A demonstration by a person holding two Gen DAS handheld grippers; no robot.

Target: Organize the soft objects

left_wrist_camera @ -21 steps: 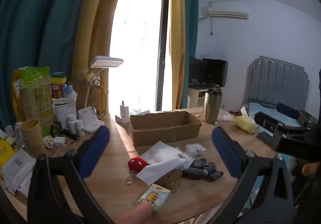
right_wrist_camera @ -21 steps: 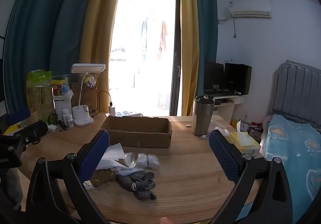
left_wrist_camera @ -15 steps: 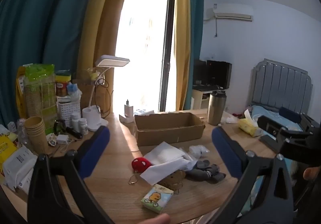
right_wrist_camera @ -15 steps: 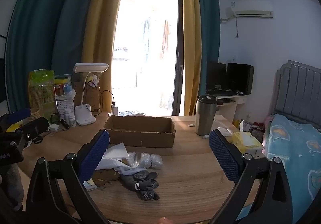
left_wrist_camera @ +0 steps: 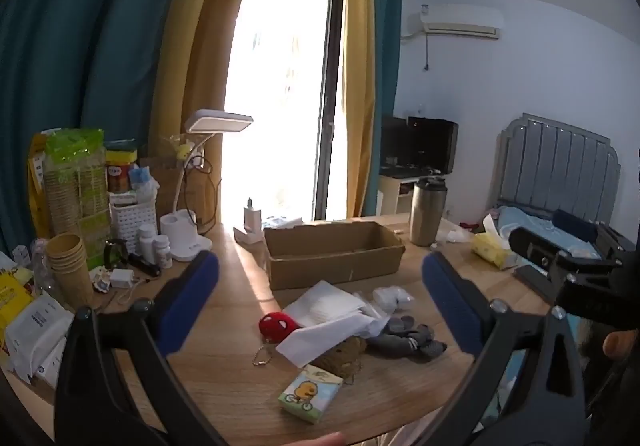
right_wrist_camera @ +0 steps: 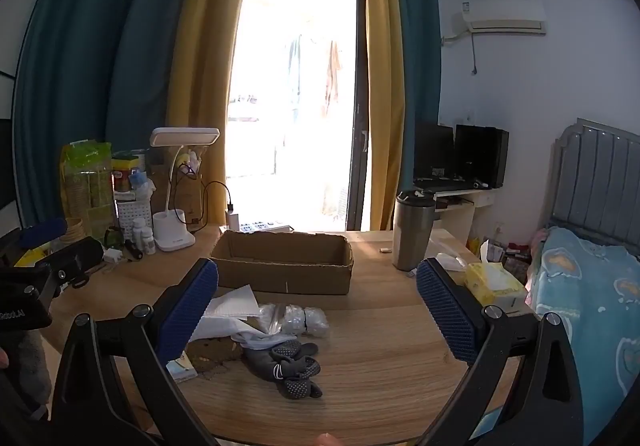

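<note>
Both grippers, left (left_wrist_camera: 320,306) & right (right_wrist_camera: 318,310), are held above the desk w/ jaws wide apart, nothing gripped. Soft items are piled in front of the empty cardboard box (right_wrist_camera: 280,266): grey socks (right_wrist_camera: 292,366), red plush (left_wrist_camera: 278,326), brown plush (left_wrist_camera: 342,354) half-buried under white paper (left_wrist_camera: 332,326). Risks: paper could be pinched along w/ a plush; keychain (left_wrist_camera: 262,357) may snag or drag.

Red plush (left_wrist_camera: 278,327), grey dotted socks (right_wrist_camera: 294,366), brown box (right_wrist_camera: 284,261)

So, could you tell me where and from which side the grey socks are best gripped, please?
I would grip the grey socks at the dotted toe end nearest the table edge, coming from above with the right gripper. That end lies flat and free on the table, while the far end is tucked under the white cloth. Both grippers are open and empty.
</note>
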